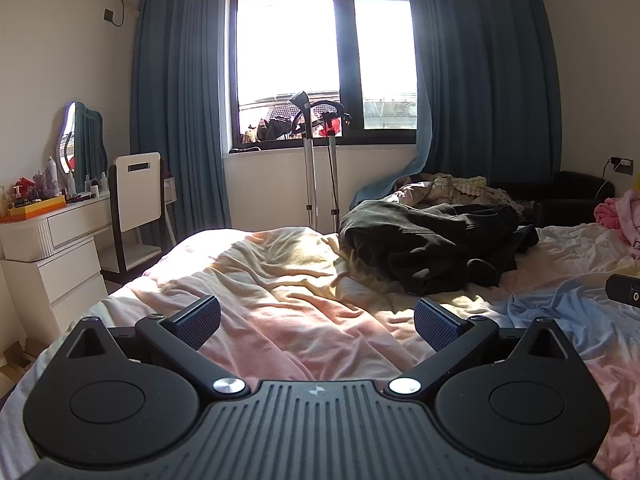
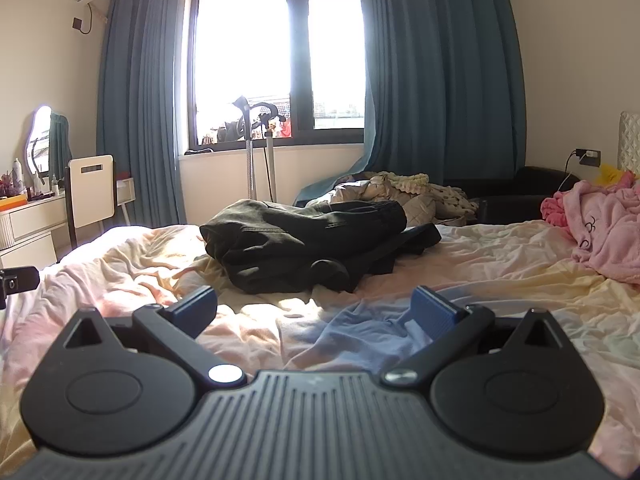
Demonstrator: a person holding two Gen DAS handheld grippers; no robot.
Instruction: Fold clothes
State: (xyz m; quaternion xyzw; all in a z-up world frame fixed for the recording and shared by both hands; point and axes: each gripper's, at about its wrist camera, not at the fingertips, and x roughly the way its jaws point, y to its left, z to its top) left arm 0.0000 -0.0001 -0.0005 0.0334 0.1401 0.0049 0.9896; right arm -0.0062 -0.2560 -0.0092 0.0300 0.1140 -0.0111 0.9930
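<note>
Both tongs hover low over the rumpled pastel sheet of the bed (image 1: 288, 280), spread wide and holding nothing: the left tongs (image 1: 318, 322) and the right tongs (image 2: 316, 310) each point toward the window. The dark clothes (image 2: 304, 240) lie in a loose heap on the bed ahead of both, well apart from the blue pads (image 1: 436, 322). A pink garment (image 2: 604, 224) is bunched at the bed's right side.
</note>
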